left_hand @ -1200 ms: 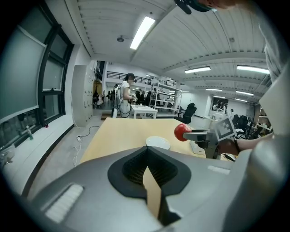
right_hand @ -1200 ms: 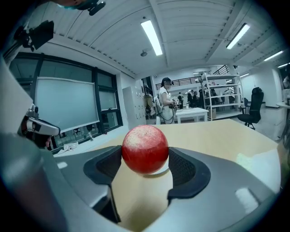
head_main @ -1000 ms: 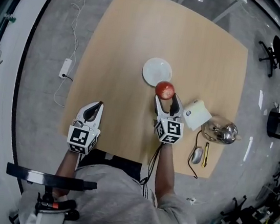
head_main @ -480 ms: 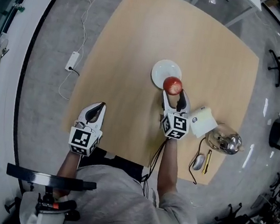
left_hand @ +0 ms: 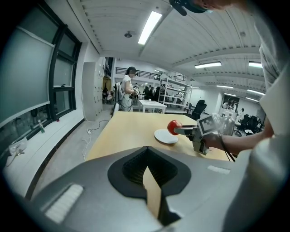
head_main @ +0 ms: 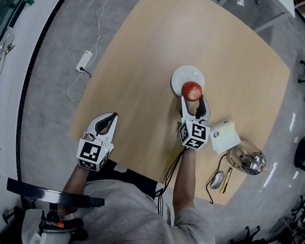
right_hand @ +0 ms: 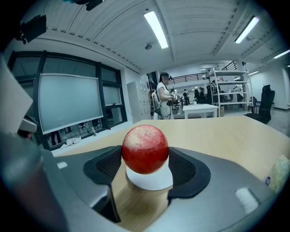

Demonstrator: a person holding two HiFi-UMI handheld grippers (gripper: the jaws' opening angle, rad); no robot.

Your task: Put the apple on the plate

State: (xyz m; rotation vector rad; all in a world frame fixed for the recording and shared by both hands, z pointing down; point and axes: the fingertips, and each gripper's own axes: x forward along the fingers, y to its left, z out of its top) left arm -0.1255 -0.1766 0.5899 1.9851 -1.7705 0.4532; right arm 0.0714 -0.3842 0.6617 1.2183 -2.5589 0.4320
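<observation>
From the head view, the right gripper pinched the apple over the near rim of the white plate, which lay toward the middle of the table. The left gripper sat at the table's near edge, well apart from them. A white box and a glass pot stood by the near right corner.

The left gripper view showed the left gripper with its jaws pressed together on nothing. Side-on, the apple hung clear above the plate.

The right gripper view showed the right gripper clamped on both sides of the apple, with the plate directly beneath.
</observation>
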